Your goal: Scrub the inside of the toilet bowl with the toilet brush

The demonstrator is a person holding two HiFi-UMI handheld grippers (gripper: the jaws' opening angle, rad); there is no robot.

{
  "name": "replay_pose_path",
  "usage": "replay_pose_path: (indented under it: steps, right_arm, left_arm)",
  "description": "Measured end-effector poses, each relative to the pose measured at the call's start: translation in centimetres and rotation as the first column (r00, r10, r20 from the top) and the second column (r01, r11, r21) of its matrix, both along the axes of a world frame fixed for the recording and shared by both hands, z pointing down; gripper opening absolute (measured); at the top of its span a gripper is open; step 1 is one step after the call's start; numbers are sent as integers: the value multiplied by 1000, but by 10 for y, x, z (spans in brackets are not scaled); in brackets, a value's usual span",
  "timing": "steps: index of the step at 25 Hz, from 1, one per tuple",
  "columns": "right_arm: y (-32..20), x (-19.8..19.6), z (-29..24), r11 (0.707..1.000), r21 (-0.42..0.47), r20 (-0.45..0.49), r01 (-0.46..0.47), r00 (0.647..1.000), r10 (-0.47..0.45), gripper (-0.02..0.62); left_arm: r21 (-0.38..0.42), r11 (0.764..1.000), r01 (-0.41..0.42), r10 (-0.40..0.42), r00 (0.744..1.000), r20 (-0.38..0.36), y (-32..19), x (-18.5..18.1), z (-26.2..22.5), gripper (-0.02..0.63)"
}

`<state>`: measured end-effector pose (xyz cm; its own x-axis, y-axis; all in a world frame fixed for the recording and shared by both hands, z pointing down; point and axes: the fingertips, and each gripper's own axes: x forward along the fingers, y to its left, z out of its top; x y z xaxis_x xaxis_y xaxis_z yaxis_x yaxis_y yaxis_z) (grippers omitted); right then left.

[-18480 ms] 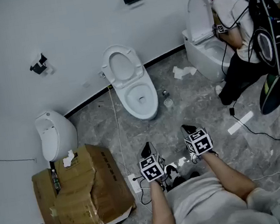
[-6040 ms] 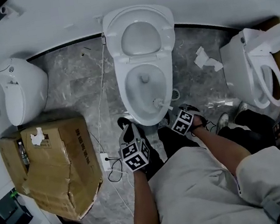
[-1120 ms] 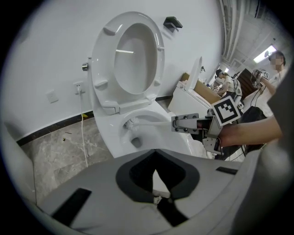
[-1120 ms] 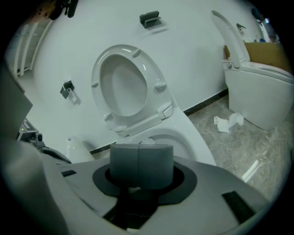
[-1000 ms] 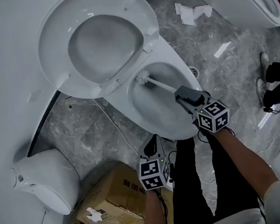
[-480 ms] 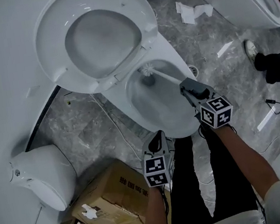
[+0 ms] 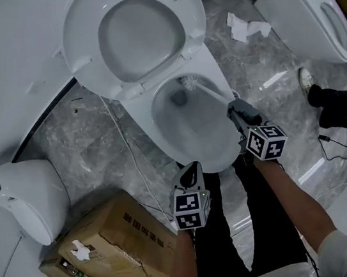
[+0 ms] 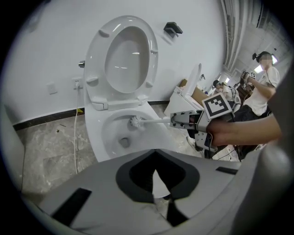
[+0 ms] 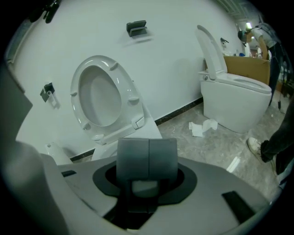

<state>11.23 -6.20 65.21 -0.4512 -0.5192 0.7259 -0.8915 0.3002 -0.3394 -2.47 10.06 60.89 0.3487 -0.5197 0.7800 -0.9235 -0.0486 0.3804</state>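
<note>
A: What is nearest to the person?

B: At the lower left, a dented brown cardboard box (image 7: 113, 253) stands on the grey marble floor (image 7: 95, 133). Just beside it, the left gripper (image 7: 191, 170) hangs before the front edge of the white ceramic toilet bowl (image 7: 147, 132). Its jaws are together and nothing is between them.

A: And the other one?

B: The right gripper (image 7: 239, 110) is over the right edge of the bowl. Its jaws are clamped on the end of the thin handle of the white plastic toilet brush (image 7: 210, 93).

A: Where is the head of the brush?

B: It is inside the bowl, at the back edge. It sits just under the hinge of the raised white oval seat (image 7: 139, 36) and above the drain hole. Whether the bristles press on the wall, I cannot tell.

A: What lies farther away?

B: A rounded white ceramic fixture (image 7: 21, 199) is on the wall at the left. Behind the bowl, near the far edge of the floor, there is crumpled white paper (image 7: 244, 26). Near it, a second white toilet (image 7: 289, 7) stands in the upper right corner.
</note>
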Motion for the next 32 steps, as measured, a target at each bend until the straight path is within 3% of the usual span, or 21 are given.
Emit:
replay_pose_path:
  steps: [5, 9, 15, 25, 32]
  right_arm:
    - [1, 16, -5, 1000, -15, -54, -20, 998, 20, 175]
    - [-5, 27, -7, 1000, -29, -72, -4, 997, 2, 175]
    - [-4, 50, -7, 998, -60, -53, 18, 998, -21, 176]
    - [3, 61, -15, 992, -103, -81, 67, 994, -75, 176]
    - [10, 73, -22, 985, -113, -98, 133, 985, -145, 176]
  left_arm:
    - [21, 997, 74, -74, 997, 13, -3, 0, -11, 26]
    - [44, 983, 178, -179, 983, 25, -7, -1, -16, 26]
    - [88, 974, 209, -216, 973, 76, -19, 34, -23, 26]
    - [115, 919, 377, -385, 921, 56, -19, 61, -20, 26]
    - [98, 890, 446, -451, 891, 50, -5, 68, -17, 26]
